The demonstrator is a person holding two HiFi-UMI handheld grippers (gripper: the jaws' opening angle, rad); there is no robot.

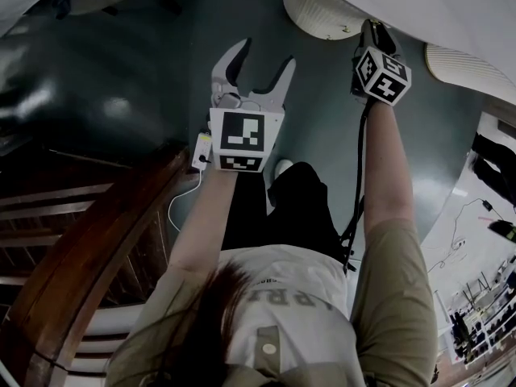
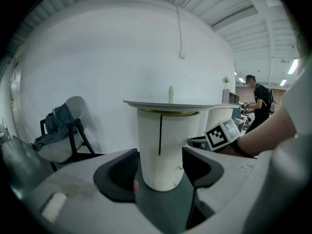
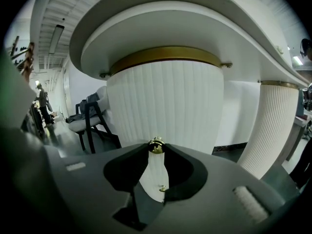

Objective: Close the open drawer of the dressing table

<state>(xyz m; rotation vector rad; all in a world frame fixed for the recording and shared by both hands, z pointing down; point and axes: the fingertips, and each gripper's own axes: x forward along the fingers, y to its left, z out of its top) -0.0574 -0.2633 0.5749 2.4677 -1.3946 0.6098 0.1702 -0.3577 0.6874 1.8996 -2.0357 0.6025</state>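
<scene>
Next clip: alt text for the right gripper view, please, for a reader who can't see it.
The right gripper has its jaw tips closed on a small gold knob on a white ribbed drum, which sits under a gold band and the curved top of the dressing table. A second ribbed leg stands at right, a dark chair at left.

I'm standing in a big industrial hall set up as a lab or studio, not anyone's home: a ribbed ceiling [image 2: 253, 28] with strip lights [image 3: 56, 33] runs overhead, and the floor [image 1: 161, 71] is dark and glossy. A plain white wall [image 2: 97, 72] backs a small staged bedroom corner, with a white fluted dressing table [image 2: 161, 150] and a chair [image 2: 63, 135] draped with clothes. Off to one side stand cluttered benches [image 1: 484, 317], and another person [image 2: 256, 99] with a backpack is busy in the distance.
</scene>
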